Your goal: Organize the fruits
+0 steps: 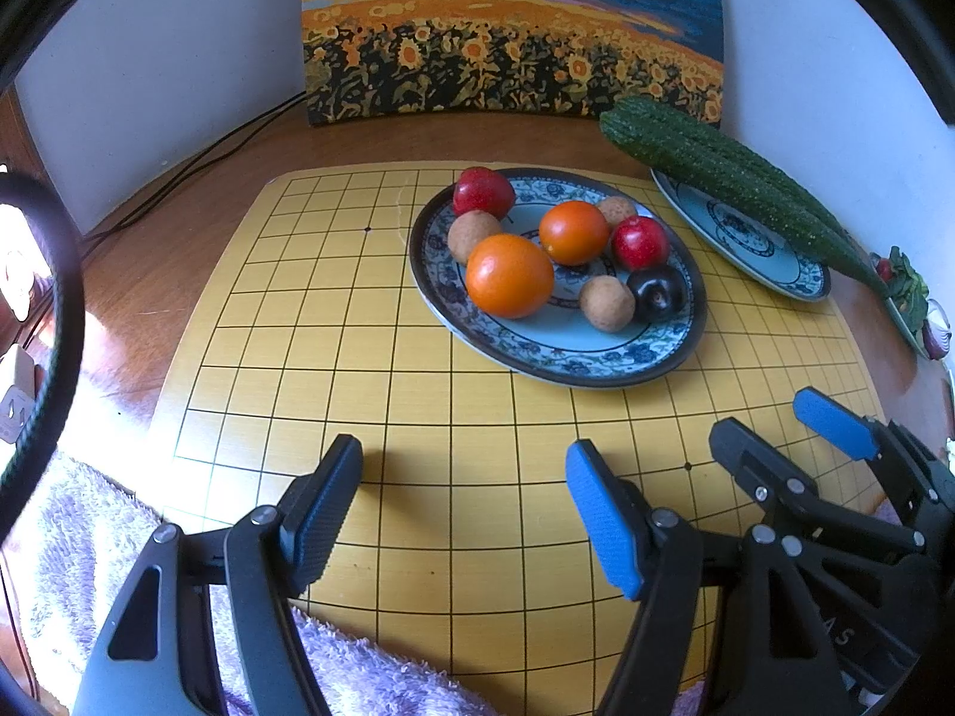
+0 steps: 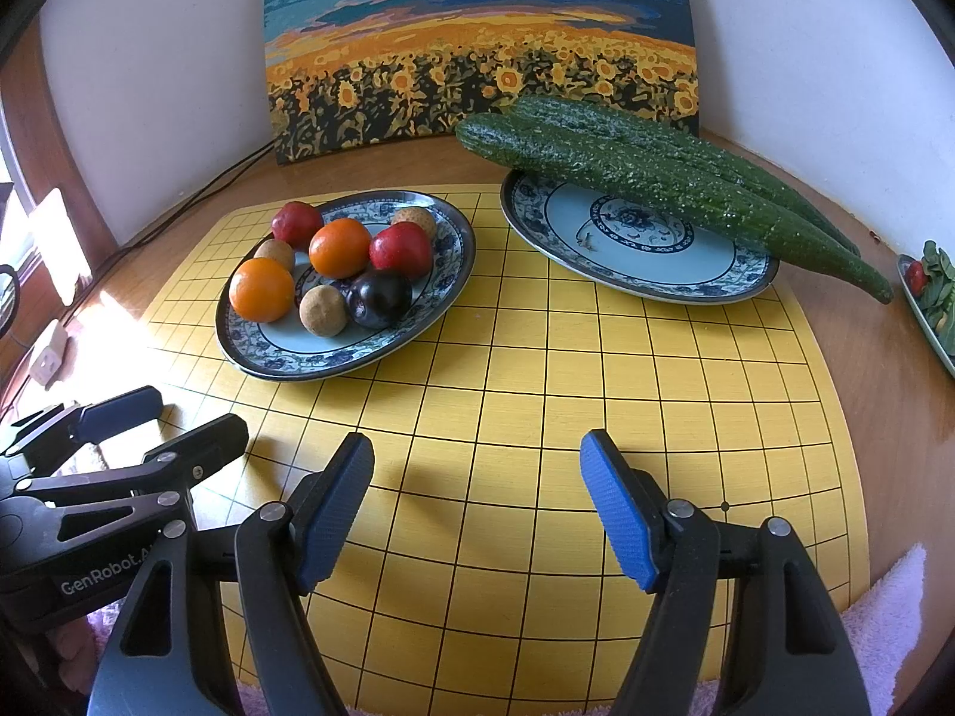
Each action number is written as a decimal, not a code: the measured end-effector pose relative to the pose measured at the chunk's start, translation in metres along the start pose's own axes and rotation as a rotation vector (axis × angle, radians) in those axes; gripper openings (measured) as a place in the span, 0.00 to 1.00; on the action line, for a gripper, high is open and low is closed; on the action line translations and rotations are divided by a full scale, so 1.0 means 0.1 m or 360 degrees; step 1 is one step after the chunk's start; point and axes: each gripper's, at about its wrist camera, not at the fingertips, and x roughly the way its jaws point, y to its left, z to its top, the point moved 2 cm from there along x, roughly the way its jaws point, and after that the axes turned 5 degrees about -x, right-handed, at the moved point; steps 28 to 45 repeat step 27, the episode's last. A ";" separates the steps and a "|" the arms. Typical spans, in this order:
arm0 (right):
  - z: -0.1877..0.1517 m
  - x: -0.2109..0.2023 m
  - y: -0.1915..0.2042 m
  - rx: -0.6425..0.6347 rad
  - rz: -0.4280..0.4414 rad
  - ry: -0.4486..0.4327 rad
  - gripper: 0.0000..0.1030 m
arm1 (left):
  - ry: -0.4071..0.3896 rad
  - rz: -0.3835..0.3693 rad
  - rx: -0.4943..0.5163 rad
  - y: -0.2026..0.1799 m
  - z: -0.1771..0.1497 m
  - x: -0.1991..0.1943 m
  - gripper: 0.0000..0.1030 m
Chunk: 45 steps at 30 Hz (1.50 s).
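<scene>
A blue-patterned plate (image 1: 573, 358) (image 2: 286, 358) on the yellow grid board holds two orange fruits (image 1: 509, 275) (image 2: 261, 289), two red fruits (image 1: 640, 241) (image 2: 401, 249), a dark plum (image 1: 658, 292) (image 2: 379, 298) and three brown round fruits (image 1: 606, 302) (image 2: 323, 310). A second patterned plate (image 2: 632, 250) (image 1: 746, 238) carries two long green cucumbers (image 2: 668, 185) (image 1: 734, 179). My left gripper (image 1: 465, 477) (image 2: 161, 417) is open and empty over the board's near edge. My right gripper (image 2: 477, 465) (image 1: 770, 423) is open and empty beside it.
The yellow grid board (image 1: 418, 394) (image 2: 567, 394) lies on a wooden table. A sunflower painting (image 1: 507, 30) (image 2: 477, 42) leans on the back wall. A small dish with greens (image 2: 931, 292) (image 1: 907, 292) sits at the right edge. A lilac towel (image 1: 89, 537) lies near me. Cables (image 1: 197, 167) run at back left.
</scene>
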 end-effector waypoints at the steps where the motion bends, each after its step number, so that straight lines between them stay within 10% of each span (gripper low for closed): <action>1: 0.00 0.00 0.00 0.0000 0.0000 0.0000 0.72 | 0.0000 0.0000 0.0000 0.00 0.00 0.00 0.72; 45: 0.00 0.01 0.00 -0.0010 -0.0010 0.0005 0.73 | -0.0002 0.0011 0.0000 0.02 -0.01 -0.01 0.72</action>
